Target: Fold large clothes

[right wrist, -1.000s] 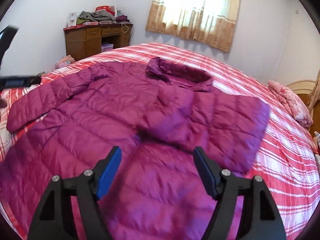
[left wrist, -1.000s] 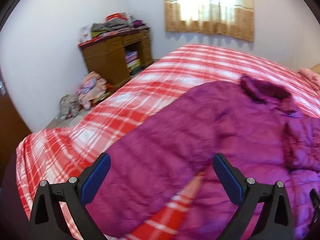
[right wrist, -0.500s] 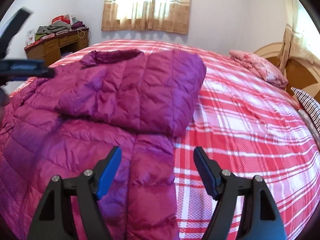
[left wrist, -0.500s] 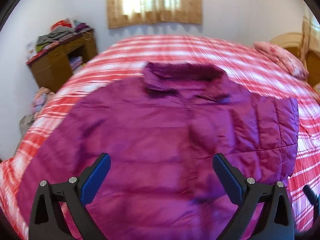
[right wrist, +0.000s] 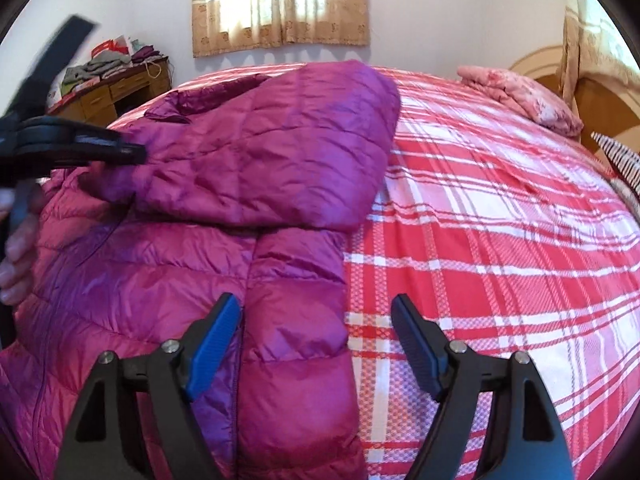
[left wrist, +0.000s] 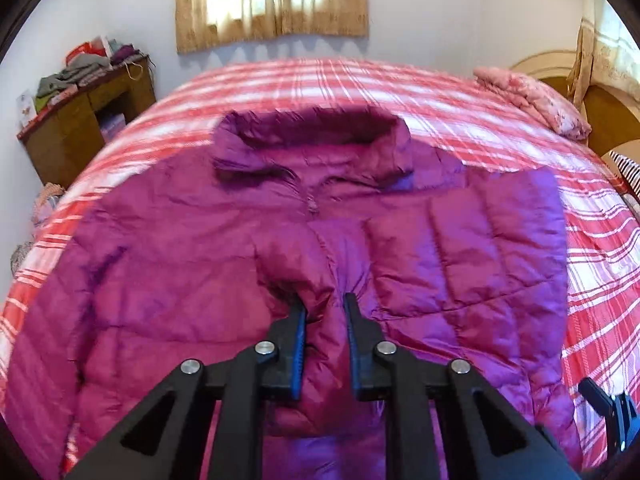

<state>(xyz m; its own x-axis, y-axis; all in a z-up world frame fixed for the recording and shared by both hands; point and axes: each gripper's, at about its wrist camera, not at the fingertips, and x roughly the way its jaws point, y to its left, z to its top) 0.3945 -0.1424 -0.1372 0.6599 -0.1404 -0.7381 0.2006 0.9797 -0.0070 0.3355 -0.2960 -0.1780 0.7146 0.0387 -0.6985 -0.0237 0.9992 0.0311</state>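
Jacket (left wrist: 192, 280) is the thing to be folded. It is spread out flat on the bed (left wrist: 400, 92), with the collar (left wrist: 312, 136) at the far end. One sleeve (left wrist: 492, 248) is already laid across the chest.

A bunch of puffy cloth near the middle of the jacket is pinched by the left gripper (left wrist: 325, 308). Its jaws are nearly together, with the cloth squeezed between them. The right gripper (right wrist: 316, 320) is held over the jacket's edge, just beside the bare bed cover. Its jaws are wide apart and nothing is held in them.

For a good fold, the cloth should be lifted slowly, so the slippery jacket is not pulled out of the jaws. The folded sleeve should be kept flat while the other side is brought over. The edge could be taken by the right gripper, so both sides are moved together and no lumps are made.

A desk (left wrist: 80, 128) is seen by the wall. Clothes (left wrist: 84, 68) are piled on top of it. More things are kept in its open shelf, but what they are cannot be told.
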